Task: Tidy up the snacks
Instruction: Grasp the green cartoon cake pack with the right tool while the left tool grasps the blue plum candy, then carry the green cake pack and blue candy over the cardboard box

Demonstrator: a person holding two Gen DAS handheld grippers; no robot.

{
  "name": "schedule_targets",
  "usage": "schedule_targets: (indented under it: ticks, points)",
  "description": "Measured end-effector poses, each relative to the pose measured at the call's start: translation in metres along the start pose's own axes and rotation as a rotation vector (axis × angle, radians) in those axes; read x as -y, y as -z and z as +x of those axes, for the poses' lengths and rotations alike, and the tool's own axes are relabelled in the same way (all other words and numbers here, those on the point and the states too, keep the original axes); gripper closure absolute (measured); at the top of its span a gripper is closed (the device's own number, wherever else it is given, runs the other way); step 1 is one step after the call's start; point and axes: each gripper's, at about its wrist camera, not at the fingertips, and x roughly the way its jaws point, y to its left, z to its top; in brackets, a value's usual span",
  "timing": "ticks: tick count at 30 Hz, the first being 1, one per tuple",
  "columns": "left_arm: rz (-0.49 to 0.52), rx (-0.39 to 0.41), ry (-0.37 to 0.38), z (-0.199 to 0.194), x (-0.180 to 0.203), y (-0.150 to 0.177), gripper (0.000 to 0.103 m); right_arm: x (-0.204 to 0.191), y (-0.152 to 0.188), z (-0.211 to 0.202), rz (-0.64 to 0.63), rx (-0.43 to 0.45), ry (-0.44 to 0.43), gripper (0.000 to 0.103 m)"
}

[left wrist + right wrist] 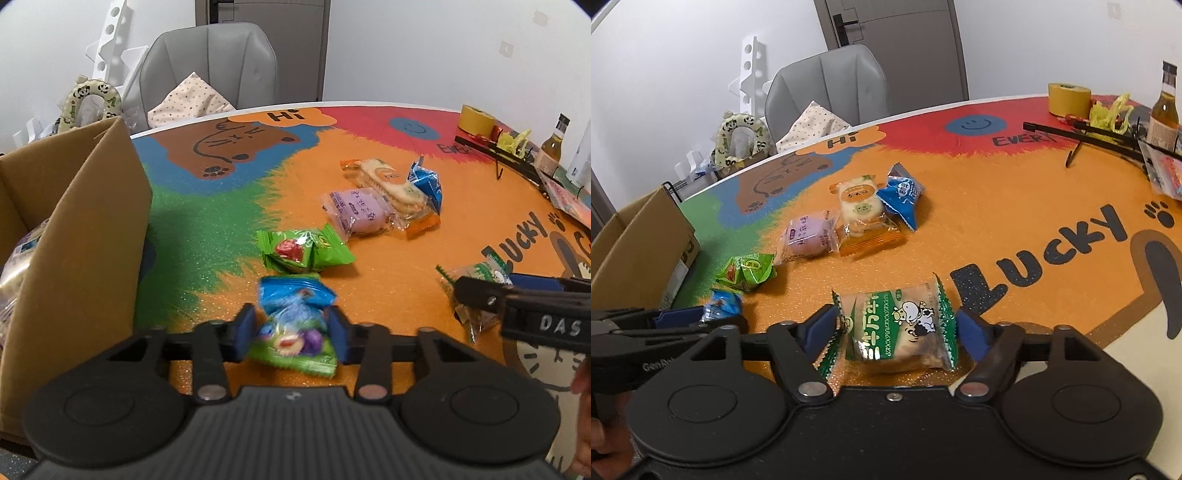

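- Brightly printed table covering (388, 258), orange, green and red with cartoon animals, carries the loose snacks; a grey chair (208, 62) stands behind the far edge.
- Far left: an open cardboard box (74, 221) sits on the table with some wrapped items already visible inside. It is judged to be the collection point.
- Left gripper (291, 328): the jaws are narrow and the blue pads sit against both sides of a blue-and-green snack packet (295, 325). The packet is blurred, so whether it has left the table cannot be told.
- Centre, beyond that packet: a green packet (306, 251) lies alone, then a purple pastry packet (354, 214), an orange-edged cracker packet (391, 184) and a blue packet (426, 184) lie bunched together, touching or overlapping.
- Right gripper (897, 328): the jaws stand fairly wide around a green-and-white packet with a cow print (901, 328). The packet lies between the pads; the right pad looks clear of it, and contact on the left is uncertain.
- Far right edge: a tape roll (1067, 98) and a bottle (1165, 107), not part of the job.
- Step in hand, by judgement: both tools are taking a packet each. Next, the left must carry its packet over the box wall and release; the right must first close firmly on the crinkly wrapper.
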Motion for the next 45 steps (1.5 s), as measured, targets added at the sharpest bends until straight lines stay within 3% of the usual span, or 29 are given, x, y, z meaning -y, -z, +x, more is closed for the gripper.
schedule_targets:
  ticks: [8, 13, 18, 45]
  points:
    - [-0.038, 0.009, 0.037, -0.001, -0.010, 0.000, 0.070, -0.024, 0.005, 0.010, -0.128, -0.008, 0.093, 0.018]
    - [-0.052, 0.018, 0.045, -0.005, -0.014, -0.001, 0.071, -0.021, 0.004, 0.006, -0.121, 0.014, 0.113, 0.041]
    - [-0.048, 0.041, 0.043, -0.016, -0.015, -0.004, 0.071, -0.016, 0.001, -0.004, -0.087, 0.029, 0.088, 0.050]
    - [-0.070, 0.187, 0.009, -0.102, -0.046, -0.022, 0.071, -0.060, -0.028, -0.058, -0.094, 0.172, -0.045, 0.051]
